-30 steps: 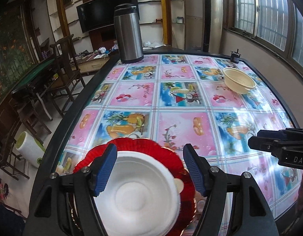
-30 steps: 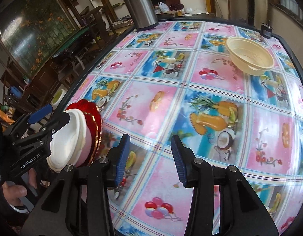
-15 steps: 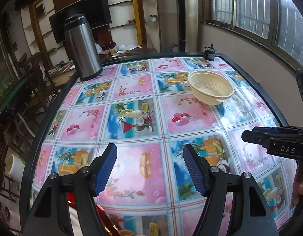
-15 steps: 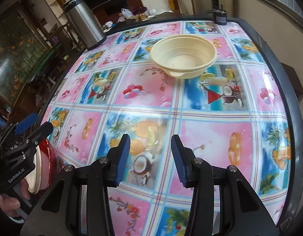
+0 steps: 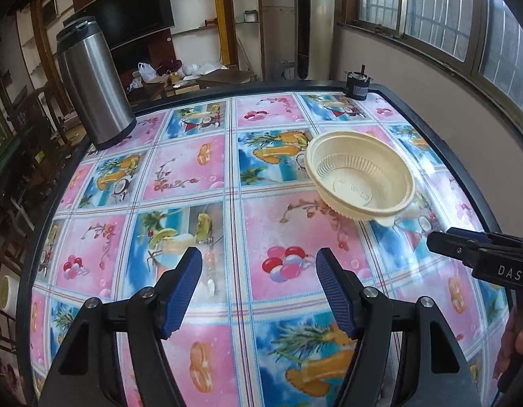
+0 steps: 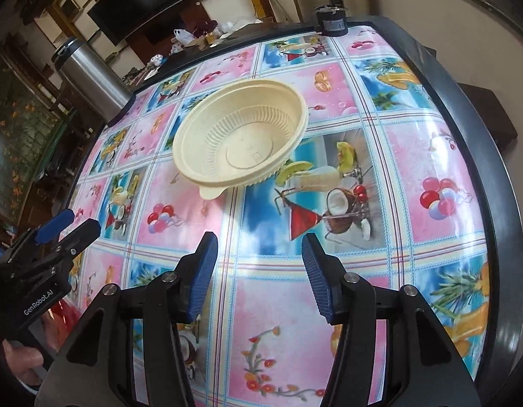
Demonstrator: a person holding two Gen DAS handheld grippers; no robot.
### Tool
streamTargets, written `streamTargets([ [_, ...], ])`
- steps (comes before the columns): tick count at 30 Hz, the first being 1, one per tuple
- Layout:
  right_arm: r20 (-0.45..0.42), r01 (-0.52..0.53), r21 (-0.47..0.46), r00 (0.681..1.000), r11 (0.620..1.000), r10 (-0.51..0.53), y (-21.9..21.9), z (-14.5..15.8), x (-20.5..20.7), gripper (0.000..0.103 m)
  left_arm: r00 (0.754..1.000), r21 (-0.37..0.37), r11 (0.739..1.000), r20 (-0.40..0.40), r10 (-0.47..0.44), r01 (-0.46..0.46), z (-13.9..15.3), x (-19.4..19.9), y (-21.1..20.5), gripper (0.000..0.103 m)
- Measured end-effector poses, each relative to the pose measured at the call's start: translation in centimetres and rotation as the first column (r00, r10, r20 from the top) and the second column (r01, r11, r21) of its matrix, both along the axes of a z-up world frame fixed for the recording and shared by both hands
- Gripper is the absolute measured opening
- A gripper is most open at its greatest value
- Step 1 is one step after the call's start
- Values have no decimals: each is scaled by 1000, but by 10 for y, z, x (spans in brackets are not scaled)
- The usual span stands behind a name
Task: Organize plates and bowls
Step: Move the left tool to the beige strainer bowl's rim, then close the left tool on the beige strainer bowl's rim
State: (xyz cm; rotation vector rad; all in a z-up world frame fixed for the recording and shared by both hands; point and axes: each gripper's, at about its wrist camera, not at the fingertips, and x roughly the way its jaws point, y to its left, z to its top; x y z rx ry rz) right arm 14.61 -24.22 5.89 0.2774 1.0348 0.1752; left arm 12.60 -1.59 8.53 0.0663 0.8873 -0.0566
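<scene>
A cream plastic bowl stands upright on the patterned tablecloth, ahead of both grippers. My left gripper is open and empty, hovering over the cloth with the bowl ahead to its right. My right gripper has its jaws opening with nothing between them; the bowl lies just beyond its fingertips, slightly left. The right gripper's tip also shows in the left wrist view, and the left gripper shows at the left edge of the right wrist view. A sliver of the red plate shows behind the left gripper.
A tall steel thermos stands at the table's far left corner. A small black cylinder sits at the far right edge. The table's dark rim runs close on the right. Chairs and a paper roll stand left of the table.
Both grippers swept right across the table from the red plate with the white bowl toward the cream bowl, which now looms near. The right gripper's jaws have widened.
</scene>
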Motion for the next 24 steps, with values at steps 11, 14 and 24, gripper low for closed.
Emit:
streamTargets([
  [11,4,75,50,997,996,-75,-24,0,59,52,999,-60,998,-35,-31,29,-12,73,-33,70],
  [14,-7,84,56,996,995,-84,-28,-4,75,53,996,-72,997,-81,-23,17,-24,89,-38,70],
  [24,-26,39,45,999,998,-38,-19,-25,103,53,991,-55,998,-124,-40,33,-47,115,-58,69],
])
